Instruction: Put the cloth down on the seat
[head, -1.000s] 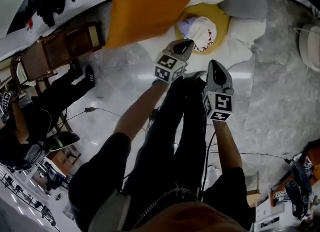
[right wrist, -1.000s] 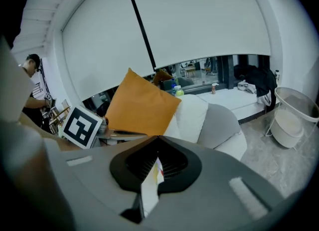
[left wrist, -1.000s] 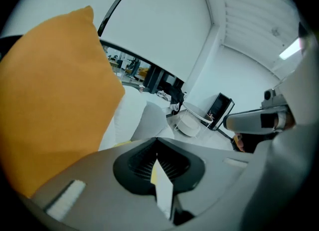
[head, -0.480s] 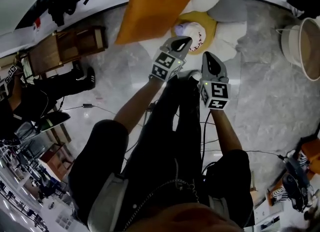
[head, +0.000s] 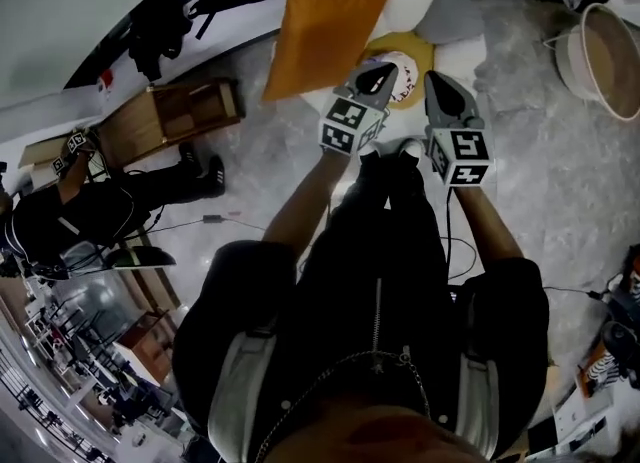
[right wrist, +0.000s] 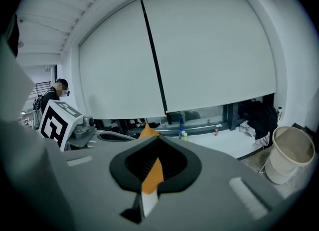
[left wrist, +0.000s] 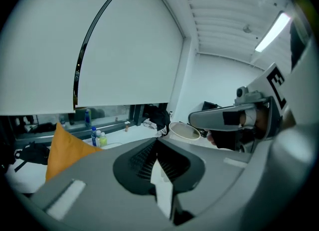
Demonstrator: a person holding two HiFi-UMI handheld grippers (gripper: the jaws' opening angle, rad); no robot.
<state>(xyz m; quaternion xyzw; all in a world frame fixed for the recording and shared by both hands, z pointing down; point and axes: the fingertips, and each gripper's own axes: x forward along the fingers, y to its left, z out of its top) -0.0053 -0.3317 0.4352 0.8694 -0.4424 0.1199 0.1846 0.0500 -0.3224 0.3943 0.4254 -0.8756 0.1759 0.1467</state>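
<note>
Left tool [head: 385, 72] was closed, empty, right tool [head: 438, 81] likewise closed, yellow seat [head: 416, 54] lay at 12 o'clock, orange cushion [head: 322, 31] at 11 o'clock.

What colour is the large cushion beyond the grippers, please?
The cushion is orange; the head view shows it best.

The left gripper [head: 384, 74] hides most of the yellow round seat [head: 418, 55], so what lies on it can't be seen. The basket [head: 575, 33] is cut off at the right edge. The tiny bottles [left wrist: 94, 136], maybe drinks, are too small to tell.
</note>
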